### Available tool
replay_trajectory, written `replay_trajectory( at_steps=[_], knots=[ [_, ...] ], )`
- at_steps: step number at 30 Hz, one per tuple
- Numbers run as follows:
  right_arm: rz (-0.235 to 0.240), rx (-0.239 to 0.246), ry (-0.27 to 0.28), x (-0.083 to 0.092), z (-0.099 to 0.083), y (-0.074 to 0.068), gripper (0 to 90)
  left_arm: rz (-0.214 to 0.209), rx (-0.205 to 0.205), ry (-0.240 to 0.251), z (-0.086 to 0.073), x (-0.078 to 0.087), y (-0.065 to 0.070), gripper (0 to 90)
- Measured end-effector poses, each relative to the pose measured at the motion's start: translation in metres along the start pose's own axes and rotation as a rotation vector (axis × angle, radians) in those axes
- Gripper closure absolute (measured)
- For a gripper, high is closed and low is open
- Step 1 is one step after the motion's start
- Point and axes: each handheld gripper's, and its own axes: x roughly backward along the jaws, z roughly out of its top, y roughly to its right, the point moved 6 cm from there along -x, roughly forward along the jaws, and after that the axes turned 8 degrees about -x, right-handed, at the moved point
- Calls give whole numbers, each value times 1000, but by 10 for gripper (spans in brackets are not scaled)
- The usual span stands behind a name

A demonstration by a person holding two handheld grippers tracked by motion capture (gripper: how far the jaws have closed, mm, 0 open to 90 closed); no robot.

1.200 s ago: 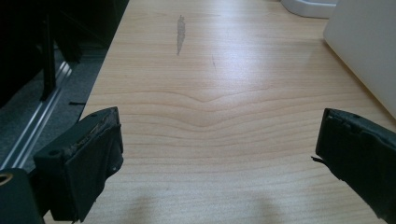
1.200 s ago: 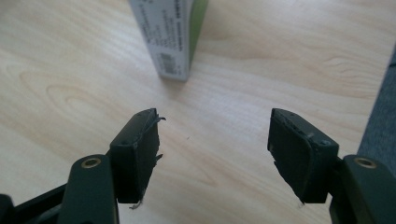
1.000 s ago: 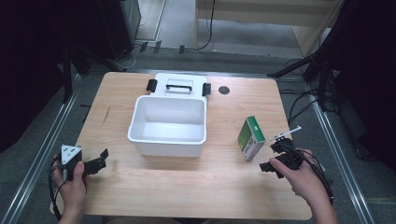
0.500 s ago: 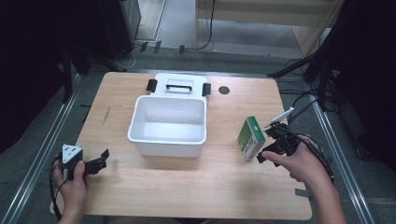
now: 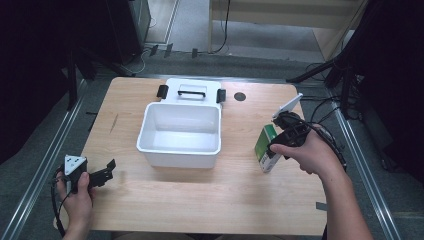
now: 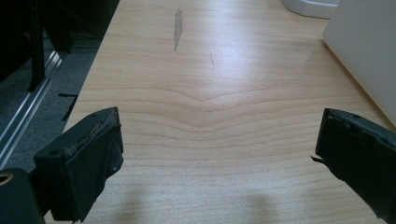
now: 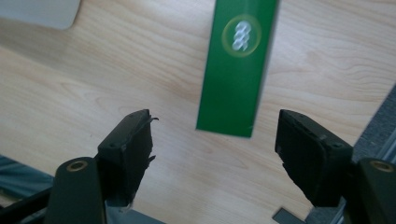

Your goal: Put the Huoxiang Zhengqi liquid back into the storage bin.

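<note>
On the wooden table (image 5: 200,200), near its middle, stood a white plastic bin (image 5: 181,134), open and with nothing seen inside it. Its white lid (image 5: 191,91), with a black handle and black side latches, lay flat just behind the bin, touching or nearly touching its far wall. A small dark round mark (image 5: 240,96) sat on the tabletop beside the lid.

Right side of table: a green-and-white carton (image 5: 265,148), standing upright, well apart from the bin. The right gripper (image 5: 287,131) was held above it in the person's right hand (image 5: 310,152). In the right gripper view its jaws stood wide apart, holding nothing, with the carton's green face (image 7: 236,65) seen between and beyond them; contact with the carton was not evident.

Near left corner of table: the left gripper (image 5: 102,172), held low over the tabletop by the left hand (image 5: 77,192). In the left gripper view its jaws were spread wide over bare wood, gripping nothing, with the bin's white wall (image 6: 364,51) at the right edge.
</note>
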Motion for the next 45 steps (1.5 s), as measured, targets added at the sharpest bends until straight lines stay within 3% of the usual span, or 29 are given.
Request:
replay_trajectory(
  at_steps=[9,17,28,32,37,38,40,41,45],
  knots=[
    [-27,-14,-35,2,22,-1,339,-3,-1,-4,0,-1,0,19],
    [-33,-30,-97,-14,31,-2,429,-10,-2,-10,0,-1,0,19],
    [-48,-25,-103,-30,41,-5,480,-10,0,-15,0,-1,0,19],
    [-68,-8,-98,-34,41,-4,622,-10,0,-15,0,-1,0,19],
    [-79,50,-78,-32,40,-4,641,-11,1,-15,0,-1,0,19],
    [-78,102,-65,-31,40,-4,641,-10,1,-15,0,-1,0,19],
    [-74,153,-45,-28,39,-6,642,-10,2,-14,0,-1,0,19],
    [-74,153,-45,-28,39,-6,642,-10,2,-14,0,-1,0,19],
    [-81,355,6,-17,34,-12,642,-10,3,-14,0,-1,0,19]
  ],
)
